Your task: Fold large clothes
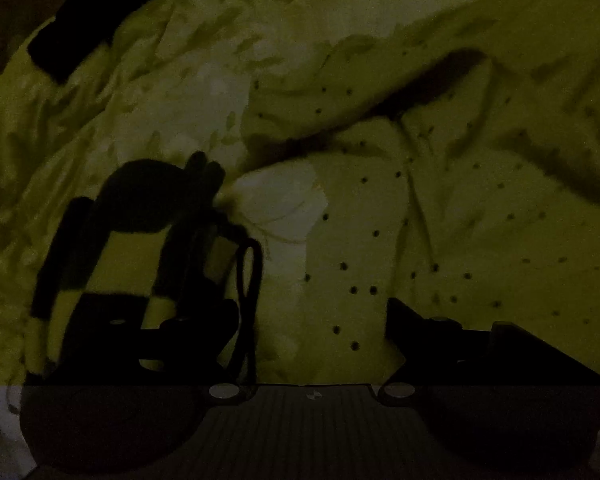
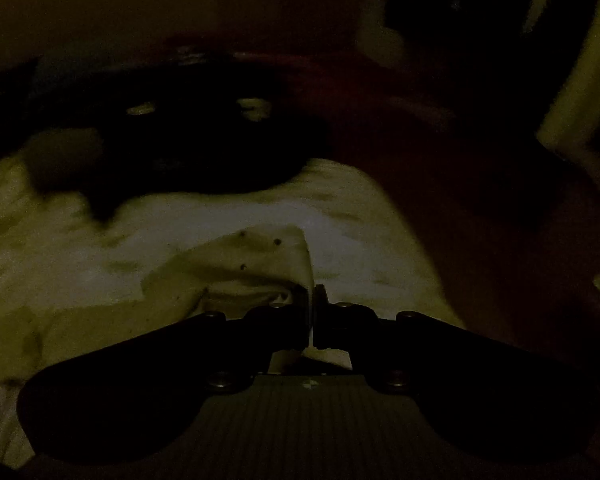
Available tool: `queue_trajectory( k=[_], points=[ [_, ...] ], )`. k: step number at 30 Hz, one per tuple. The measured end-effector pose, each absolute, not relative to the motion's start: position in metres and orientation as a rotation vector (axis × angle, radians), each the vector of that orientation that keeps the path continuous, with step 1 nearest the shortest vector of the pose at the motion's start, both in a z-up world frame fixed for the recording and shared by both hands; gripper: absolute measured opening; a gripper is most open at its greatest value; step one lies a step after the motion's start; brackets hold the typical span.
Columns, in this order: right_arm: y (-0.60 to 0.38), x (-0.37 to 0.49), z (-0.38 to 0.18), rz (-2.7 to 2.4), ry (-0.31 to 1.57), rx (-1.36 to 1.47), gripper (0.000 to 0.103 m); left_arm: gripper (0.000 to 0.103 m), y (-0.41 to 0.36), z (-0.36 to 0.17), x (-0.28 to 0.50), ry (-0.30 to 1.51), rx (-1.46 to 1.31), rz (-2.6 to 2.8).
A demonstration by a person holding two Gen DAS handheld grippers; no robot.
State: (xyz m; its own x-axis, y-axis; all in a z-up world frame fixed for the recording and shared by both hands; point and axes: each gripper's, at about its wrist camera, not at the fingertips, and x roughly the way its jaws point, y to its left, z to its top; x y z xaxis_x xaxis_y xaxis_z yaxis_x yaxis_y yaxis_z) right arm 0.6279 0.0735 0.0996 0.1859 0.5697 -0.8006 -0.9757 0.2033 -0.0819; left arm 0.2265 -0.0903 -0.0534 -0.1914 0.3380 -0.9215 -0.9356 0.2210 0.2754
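One fold at most begun: garment (image 1: 380, 200) lies rumpled, most folding left. R gripper (image 2: 313, 316) pinched on its edge; L gripper (image 1: 312, 320) spread apart, empty.

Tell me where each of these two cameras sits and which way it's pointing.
Left wrist: on the left claw, looking down its open fingers at the dotted pale garment; a dark cord hangs by one finger.
Right wrist: on the right claw, looking forward, pinching a garment corner.
Shared: the same dotted garment.
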Motion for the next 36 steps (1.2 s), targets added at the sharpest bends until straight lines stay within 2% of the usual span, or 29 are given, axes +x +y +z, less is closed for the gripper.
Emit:
queue_trajectory(
  k=[1,2,3,5,7,8,9,10,11,12,13,16,21,24,27,32,34,35,36],
  points=[
    [0.071,0.634,0.097,1.185,0.726,-0.679,0.004,0.103,-0.088,-0.056,0.226,1.252,-0.659,1.308],
    [0.068,0.64,0.091,1.137,0.739,-0.673,0.01,0.103,-0.087,-0.059,0.226,1.249,-0.67,1.303],
    [0.064,0.643,0.083,1.088,0.779,-0.671,0.021,0.103,-0.086,-0.062,0.226,1.247,-0.686,1.291],
    [0.05,0.645,0.068,1.08,0.873,-0.646,0.023,0.103,-0.082,-0.066,0.223,1.246,-0.718,1.276],
    [0.035,0.638,0.061,1.113,0.918,-0.636,0.042,0.103,-0.081,-0.066,0.219,1.228,-0.752,1.278],
    [0.027,0.632,0.055,1.115,0.927,-0.655,0.059,0.103,-0.08,-0.066,0.217,1.206,-0.775,1.273],
    [0.021,0.623,0.051,1.122,0.93,-0.672,0.064,0.103,-0.08,-0.065,0.213,1.181,-0.806,1.267],
    [0.012,0.615,0.046,1.135,0.939,-0.684,0.064,0.095,-0.081,-0.064,0.21,1.152,-0.844,1.262],
    [0.004,0.607,0.04,1.157,0.963,-0.704,0.064,0.075,-0.081,-0.062,0.205,1.117,-0.878,1.264],
    [-0.001,0.602,0.036,1.176,0.986,-0.726,0.064,0.069,-0.081,-0.06,0.203,1.093,-0.902,1.271],
    [-0.007,0.596,0.032,1.186,1.004,-0.745,0.065,0.051,-0.081,-0.057,0.2,1.076,-0.922,1.282],
    [-0.02,0.58,0.023,1.202,1.037,-0.78,0.067,0.043,-0.083,-0.03,0.185,0.941,-0.978,1.328],
    [-0.027,0.578,0.025,1.2,1.067,-0.767,0.068,0.042,-0.095,0.051,0.14,0.67,-0.978,1.481],
    [-0.026,0.578,0.024,1.196,1.065,-0.751,0.069,0.042,-0.104,0.088,0.088,0.527,-1.014,1.636],
    [-0.024,0.575,0.023,1.188,1.09,-0.739,0.069,0.042,-0.113,0.102,0.028,0.44,-1.095,1.8],
    [-0.024,0.563,0.017,1.218,1.113,-0.77,0.069,0.044,-0.133,0.087,-0.054,0.349,-1.205,2.035],
    [-0.025,0.558,0.016,1.233,1.113,-0.793,0.069,0.047,-0.136,0.074,-0.071,0.334,-1.269,2.049],
    [-0.025,0.555,0.014,1.24,1.117,-0.802,0.069,0.057,-0.133,0.069,-0.077,0.324,-1.298,2.05],
    [-0.026,0.553,0.013,1.247,1.121,-0.813,0.07,0.071,-0.132,0.063,-0.078,0.321,-1.318,2.044]
  ],
)
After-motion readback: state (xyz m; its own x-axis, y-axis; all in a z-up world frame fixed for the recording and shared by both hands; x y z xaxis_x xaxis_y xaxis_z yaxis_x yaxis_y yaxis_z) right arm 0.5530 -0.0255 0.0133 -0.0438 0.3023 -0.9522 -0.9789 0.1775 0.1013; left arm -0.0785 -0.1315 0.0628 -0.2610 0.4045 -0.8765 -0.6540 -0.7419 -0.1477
